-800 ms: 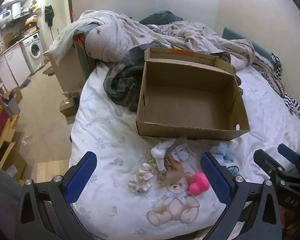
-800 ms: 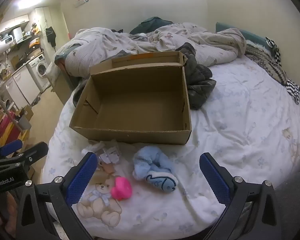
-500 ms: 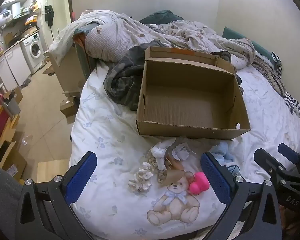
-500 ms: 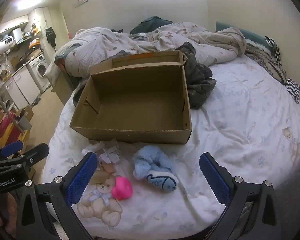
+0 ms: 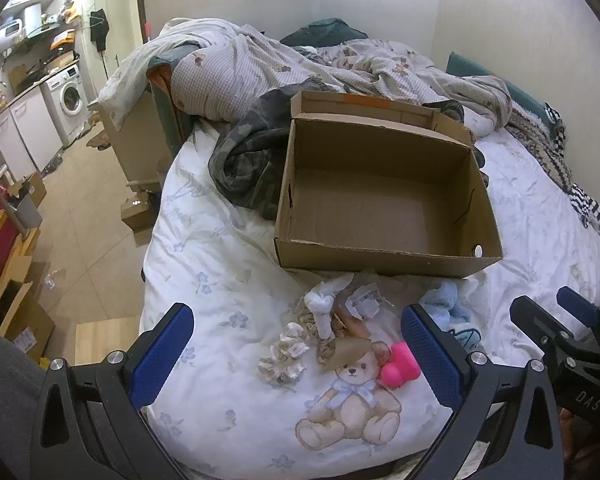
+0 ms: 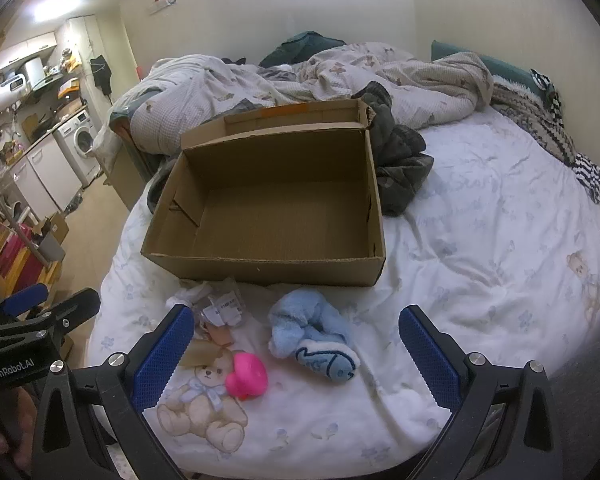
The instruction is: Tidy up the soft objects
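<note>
while wide apart, right claw point(image 6: 294, 348) frames blue plush point(image 6: 314, 334).

White front-loading washing machine point(image 5: 71, 98) against far left wall, beside white cabinets point(image 5: 30, 130). Beige tiled floor point(image 5: 88, 216) left of bed. Crumpled checked grey-white duvet point(image 5: 236, 76) heaped at head of bed. Dark camouflage-pattern jacket point(image 5: 248, 160) lies bunched on white floral bedsheet point(image 6: 480, 248), touching it. Teal pillow point(image 6: 496, 66) by right wall. Black-and-white striped cloth point(image 6: 592, 172) at right bed edge. Small brown carton point(image 5: 136, 212) on floor near bed.
</note>
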`<state>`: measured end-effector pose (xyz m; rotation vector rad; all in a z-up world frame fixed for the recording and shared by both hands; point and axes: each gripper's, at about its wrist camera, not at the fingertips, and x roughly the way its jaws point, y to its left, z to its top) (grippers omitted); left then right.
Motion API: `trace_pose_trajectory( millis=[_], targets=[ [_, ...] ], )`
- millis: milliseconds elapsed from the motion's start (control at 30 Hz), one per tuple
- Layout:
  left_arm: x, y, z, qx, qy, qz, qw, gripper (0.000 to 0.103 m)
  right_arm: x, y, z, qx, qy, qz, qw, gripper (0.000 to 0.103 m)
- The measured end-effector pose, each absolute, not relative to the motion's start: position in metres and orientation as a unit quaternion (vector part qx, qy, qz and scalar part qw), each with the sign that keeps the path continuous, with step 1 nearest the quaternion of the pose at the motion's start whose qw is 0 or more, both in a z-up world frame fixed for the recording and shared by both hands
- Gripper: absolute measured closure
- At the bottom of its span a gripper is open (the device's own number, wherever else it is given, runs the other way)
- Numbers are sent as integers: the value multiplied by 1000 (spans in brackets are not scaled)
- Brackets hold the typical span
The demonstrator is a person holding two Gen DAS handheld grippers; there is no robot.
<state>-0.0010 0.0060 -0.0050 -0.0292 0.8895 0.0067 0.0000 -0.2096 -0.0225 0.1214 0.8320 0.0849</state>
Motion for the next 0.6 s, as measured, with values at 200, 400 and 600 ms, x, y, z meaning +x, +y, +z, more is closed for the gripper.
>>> trace_pose_trajectory(
  millis=[200, 400, 600],
  targets=[
    [0, 3, -5, -14, 432, 6, 902, 0, -1, -208, -27, 60, 405, 43, 911, 0],
    [-1, 3, -6, -15, 431, 5, 902, 0, -2, -208, -28, 63, 407, 43, 910, 0],
    [-1, 3, -6, -15, 431, 6, 902, 0, -1, -209, -27, 65, 408, 43, 910, 0]
  ],
)
